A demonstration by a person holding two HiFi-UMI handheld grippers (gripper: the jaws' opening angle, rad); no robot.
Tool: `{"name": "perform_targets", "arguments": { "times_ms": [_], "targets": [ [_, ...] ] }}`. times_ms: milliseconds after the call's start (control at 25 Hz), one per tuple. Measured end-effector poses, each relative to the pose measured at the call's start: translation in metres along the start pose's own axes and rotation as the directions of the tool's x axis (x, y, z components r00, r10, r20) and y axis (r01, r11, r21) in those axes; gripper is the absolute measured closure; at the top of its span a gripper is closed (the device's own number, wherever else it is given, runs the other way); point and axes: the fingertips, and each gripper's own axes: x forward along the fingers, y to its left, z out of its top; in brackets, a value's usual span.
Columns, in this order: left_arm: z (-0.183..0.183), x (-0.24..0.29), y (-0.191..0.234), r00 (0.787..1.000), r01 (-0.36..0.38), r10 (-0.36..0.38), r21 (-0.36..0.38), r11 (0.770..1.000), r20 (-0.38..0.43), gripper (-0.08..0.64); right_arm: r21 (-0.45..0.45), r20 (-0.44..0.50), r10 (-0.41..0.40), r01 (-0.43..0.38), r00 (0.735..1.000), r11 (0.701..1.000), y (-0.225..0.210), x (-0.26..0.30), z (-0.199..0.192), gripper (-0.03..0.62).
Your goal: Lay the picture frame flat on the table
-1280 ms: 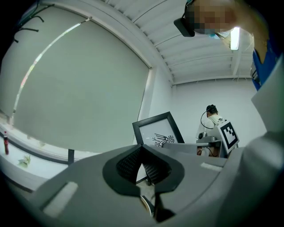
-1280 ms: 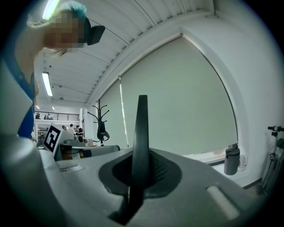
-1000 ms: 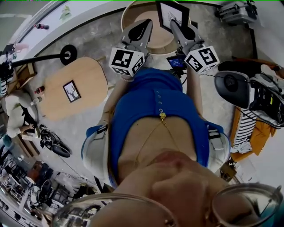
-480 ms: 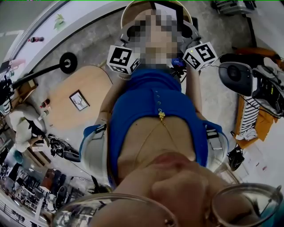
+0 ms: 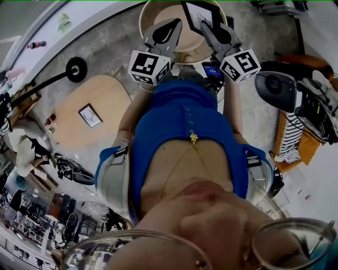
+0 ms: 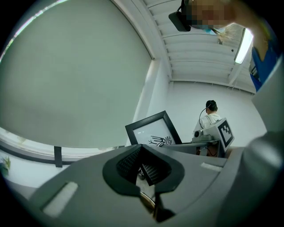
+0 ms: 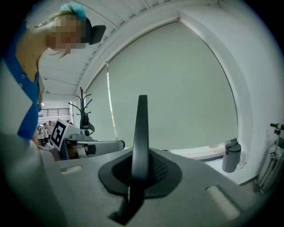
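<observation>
Covering part of the round table (image 5: 185, 50), the picture frame (image 5: 199, 15) looks tilted.

A grey speckled floor (image 5: 105, 50) is seen in the head view, with an oval wooden side table (image 5: 111, 100) at nine o'clock. In the right gripper view a large window is covered by a pale blind (image 7: 177, 88), and a coat stand (image 7: 83, 119) is placed at nine o'clock. In the left gripper view a ribbed white ceiling (image 6: 191, 51) is lit by a strip light (image 6: 245, 44) at two o'clock.
</observation>
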Motion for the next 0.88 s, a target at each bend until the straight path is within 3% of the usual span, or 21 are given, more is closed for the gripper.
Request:
{"name": "perform_targets", "arguments": {
  "times_ms": [400, 880],
  "targets": [
    [0.008, 0.016, -0.016, 0.996, -0.083, 0.083, -0.011, 0.996, 0.024, 0.561, 0.0, -0.05, 0.092, -0.092, 0.994, 0.996, -0.019, -0.006, 0.0, 0.583],
    [-0.018, 0.024, -0.047, 0.995, -0.094, 0.094, 0.002, 0.996, -0.022, 0.561, 0.012, -0.116, 0.123, -0.122, 0.986, 0.992, -0.032, -0.024, -0.03, 0.583]
  ]
}}
